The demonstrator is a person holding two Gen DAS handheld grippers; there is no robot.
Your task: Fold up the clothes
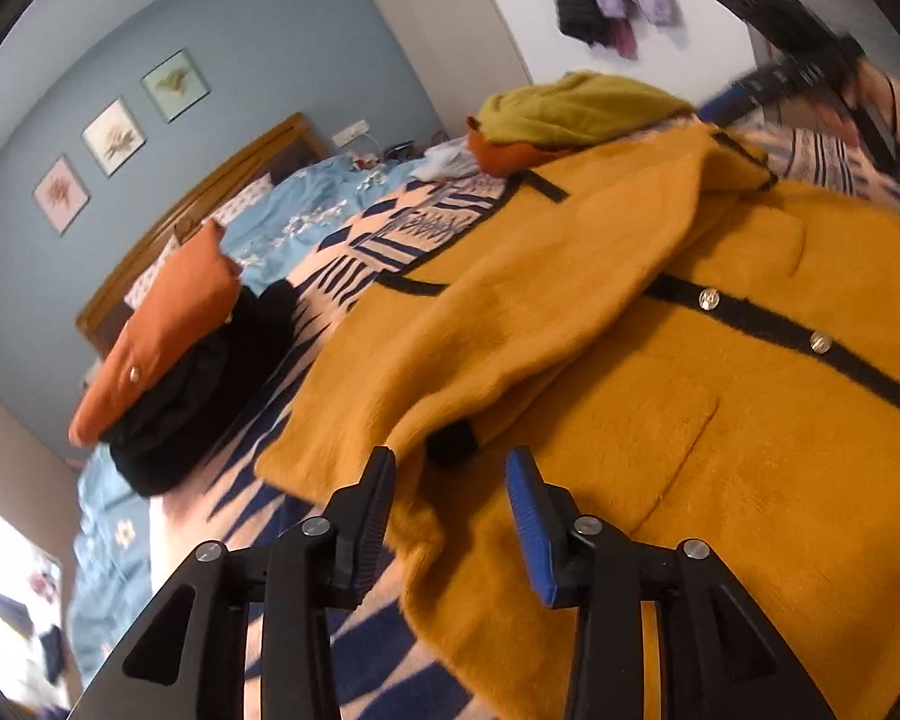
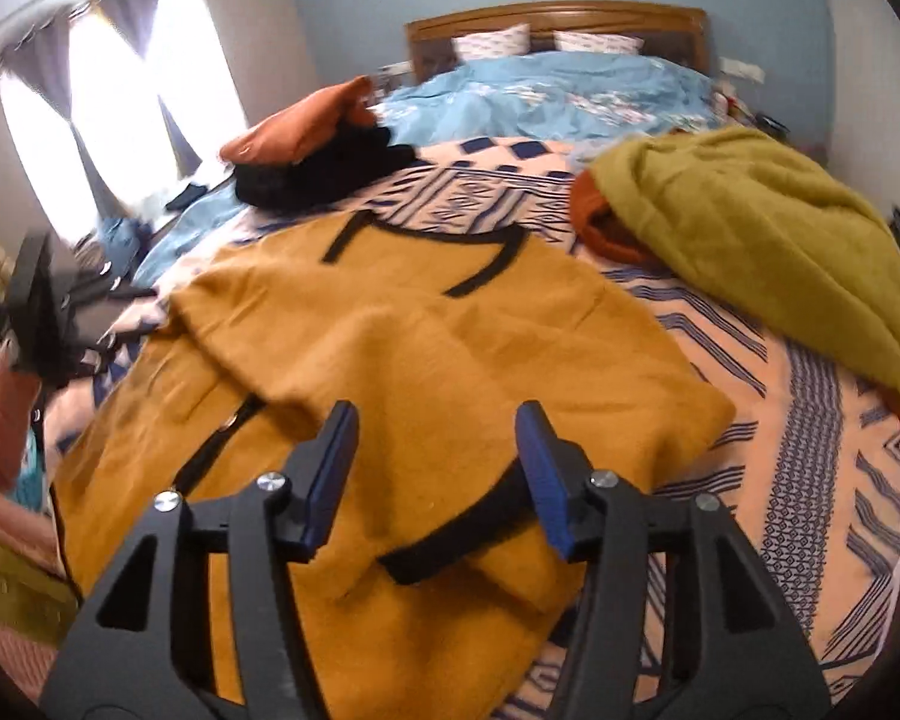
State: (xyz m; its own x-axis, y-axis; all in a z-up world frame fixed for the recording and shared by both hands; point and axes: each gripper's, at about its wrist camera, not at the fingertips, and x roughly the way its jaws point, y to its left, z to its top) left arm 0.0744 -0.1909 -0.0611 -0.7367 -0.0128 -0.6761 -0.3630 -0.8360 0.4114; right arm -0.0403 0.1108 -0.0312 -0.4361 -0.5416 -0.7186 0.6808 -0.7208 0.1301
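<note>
A mustard-yellow fuzzy cardigan with black trim and metal buttons lies spread on the patterned bedspread. One sleeve is folded across its front, black cuff just ahead of my left gripper, which is open and empty above the garment's edge. In the right wrist view the cardigan lies front-up with a sleeve folded over, its black cuff between the fingers of my right gripper, open and empty. The right gripper also shows in the left wrist view, blurred; the left gripper shows in the right wrist view.
A folded pile of orange and black clothes sits at one side of the bed; it also shows in the right wrist view. An olive and orange heap lies at the other side. Blue duvet, headboard and window beyond.
</note>
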